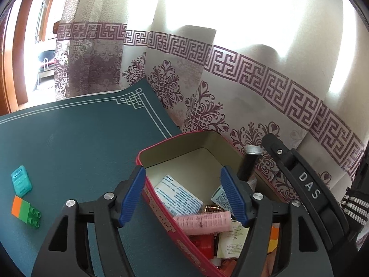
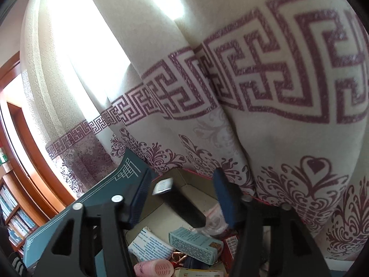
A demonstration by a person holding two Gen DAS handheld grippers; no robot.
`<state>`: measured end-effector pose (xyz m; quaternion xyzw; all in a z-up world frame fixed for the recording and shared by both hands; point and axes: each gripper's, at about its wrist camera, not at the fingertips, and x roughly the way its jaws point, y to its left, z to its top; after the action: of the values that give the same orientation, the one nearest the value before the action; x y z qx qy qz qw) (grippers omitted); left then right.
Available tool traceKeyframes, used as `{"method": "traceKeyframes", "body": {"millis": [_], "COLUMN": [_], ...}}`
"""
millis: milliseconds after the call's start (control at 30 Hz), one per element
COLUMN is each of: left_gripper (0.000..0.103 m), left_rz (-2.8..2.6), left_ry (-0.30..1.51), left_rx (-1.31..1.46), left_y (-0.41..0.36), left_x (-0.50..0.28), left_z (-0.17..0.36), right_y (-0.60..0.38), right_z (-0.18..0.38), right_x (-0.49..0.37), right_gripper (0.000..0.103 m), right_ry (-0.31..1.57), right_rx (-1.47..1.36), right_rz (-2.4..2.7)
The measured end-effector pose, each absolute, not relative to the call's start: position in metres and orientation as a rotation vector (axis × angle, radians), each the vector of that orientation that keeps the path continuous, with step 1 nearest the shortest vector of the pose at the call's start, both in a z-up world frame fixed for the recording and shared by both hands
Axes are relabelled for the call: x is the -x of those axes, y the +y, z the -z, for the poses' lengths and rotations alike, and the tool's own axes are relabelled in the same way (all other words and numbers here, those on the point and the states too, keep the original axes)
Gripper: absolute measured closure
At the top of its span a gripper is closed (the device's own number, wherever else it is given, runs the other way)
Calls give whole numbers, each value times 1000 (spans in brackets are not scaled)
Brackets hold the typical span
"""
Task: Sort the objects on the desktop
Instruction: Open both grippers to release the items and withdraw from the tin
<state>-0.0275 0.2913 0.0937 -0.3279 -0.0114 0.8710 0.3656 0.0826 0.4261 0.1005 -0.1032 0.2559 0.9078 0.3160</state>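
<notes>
Red tin: the open red metal box [image 1: 161, 210] sits at the bench's [image 1: 69, 147] far edge against the curtain, half full of cartons and a pink ribbed roller [image 1: 203, 224].
Left claw [image 1: 183, 197]: wide, empty, straddling the tin's rim.
Right claw [image 2: 182, 204]: parted, a black cylinder with a silver cap [image 2: 180, 198] loose between its pads, tilted over the tin.
Tip: back both claws out high, clear of the rim.
Left over: teal case [image 1: 21, 181], orange-green brick [image 1: 26, 211].

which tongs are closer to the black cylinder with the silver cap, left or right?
Right. The black cylinder stands between the open right tongs over the red tin, pads not touching it. The left tongs, also open, hover over the tin with the cylinder off to their right.
</notes>
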Motion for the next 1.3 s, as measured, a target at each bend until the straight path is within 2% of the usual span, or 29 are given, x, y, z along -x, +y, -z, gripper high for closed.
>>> {"method": "traceKeyframes", "body": {"millis": [433, 667, 867, 1000, 1300], "left_gripper": [32, 32, 32, 32, 32], "left_rz": [-2335, -2427, -2563, -2653, -2736], "left_ry": [-154, -186, -240, -340, -488], "left_rx": [844, 850, 872, 906, 1054], "left_y": [252, 226, 185, 148, 98], "left_x": [45, 60, 83, 99, 130], "left_z": [-108, -113, -116, -115, -92], "right_y": [424, 408, 399, 391, 376], "right_z": [-99, -107, -110, -111, -111], "right_x": [-81, -85, -84, -84, -80], "right_gripper": [40, 24, 22, 21, 19], "right_ry": [681, 589, 548, 516, 459], "right_rx": [258, 190, 170, 161, 158], "right_rz": [-2418, -2434, -2465, -2486, -2534]}}
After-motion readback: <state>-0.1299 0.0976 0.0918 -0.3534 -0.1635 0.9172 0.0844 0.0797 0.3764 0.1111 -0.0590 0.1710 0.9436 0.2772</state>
